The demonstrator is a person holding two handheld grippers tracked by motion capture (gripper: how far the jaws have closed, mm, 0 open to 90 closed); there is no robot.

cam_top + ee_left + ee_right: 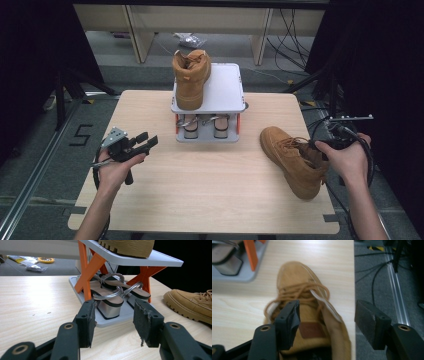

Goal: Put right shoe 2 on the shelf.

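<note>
Boot (312, 322) tongue patch looks unreadable; right hand-held gripper (327, 322) gapes wide, gripping nothing.

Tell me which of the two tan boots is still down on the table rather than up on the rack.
The tan boot at the table's right edge, under the right gripper. Its twin, the tan boot on the rack's top shelf, stands above the sandals.

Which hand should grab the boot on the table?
Probably the right. Its tongs are open over the boot on the table, one jaw by the tongue. The left tongs hold nothing and sit far across the table.
</note>
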